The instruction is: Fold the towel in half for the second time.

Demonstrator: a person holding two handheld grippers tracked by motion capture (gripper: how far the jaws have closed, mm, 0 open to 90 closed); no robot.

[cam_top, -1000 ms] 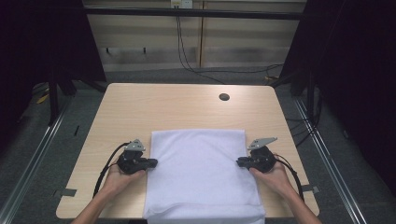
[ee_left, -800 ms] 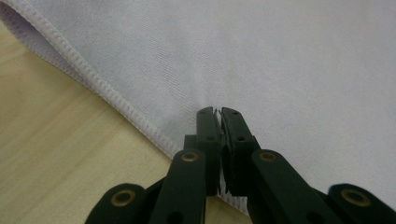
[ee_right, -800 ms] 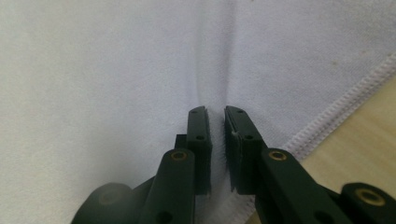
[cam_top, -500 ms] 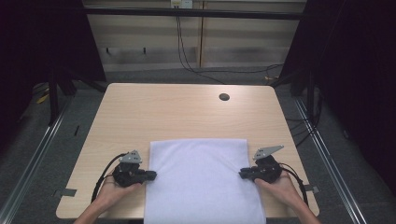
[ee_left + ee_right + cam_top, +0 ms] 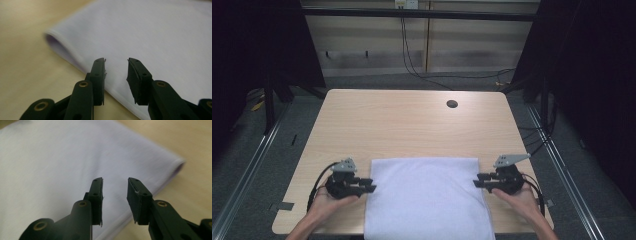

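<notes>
White cloth (image 5: 429,197) lies folded on table (image 5: 412,125), between the L gripper (image 5: 368,186) and R gripper (image 5: 479,181). Both grippers' jaws have just been opening, nothing pinched; cloth edges sit just beyond tips. Fold done, probably; further folds may remain.

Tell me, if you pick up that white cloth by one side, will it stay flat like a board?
Probably not. The white cloth looks soft: its folded edge curves round instead of creasing sharp, so it would likely droop. It seems thin and light, and a push would likely wrinkle it.
</notes>
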